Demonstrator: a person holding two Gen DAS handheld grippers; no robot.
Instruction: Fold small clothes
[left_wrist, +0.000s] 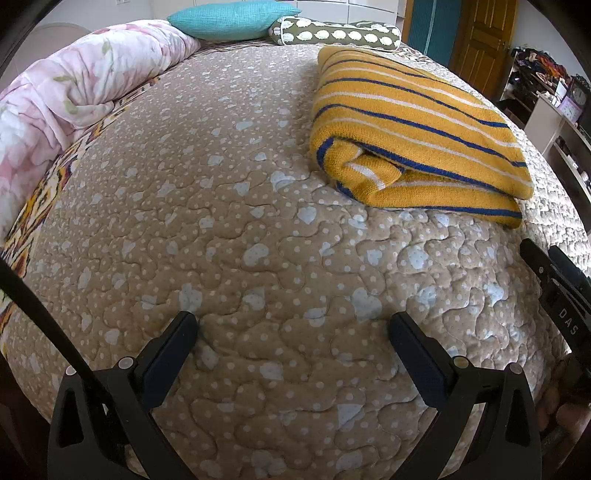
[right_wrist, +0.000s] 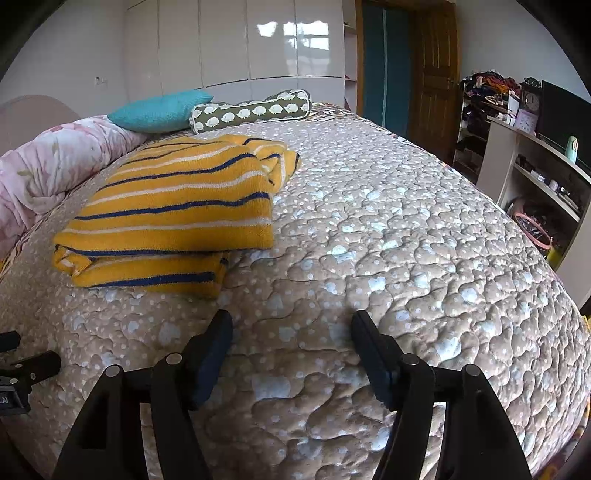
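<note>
- My left gripper (left_wrist: 293, 328) hangs wide apart over bare quilt (left_wrist: 258, 229), nothing between its jaws. I judge it idle because the fold looks finished.
- My right gripper (right_wrist: 291, 328) is spread wide too, also empty, aimed at quilt just short of the garment.
- The striped yellow sweater (right_wrist: 173, 206) lies folded in a thick stack towards the far side of the bed, near the pink floral duvet (left_wrist: 74, 81) and apart from both claws. Laid flat like that, it should stay put.
- A rolled bit, perhaps a sleeve or cuff, pokes from the open edge of the stack in the left view. The layers hide how it is tucked.
- The sweater's underside and back edge are out of sight, so I can't say the fold is even.
- At the right edge of the left view the other tool is cut off, and fingers (left_wrist: 554, 410) show dimly below it.
</note>
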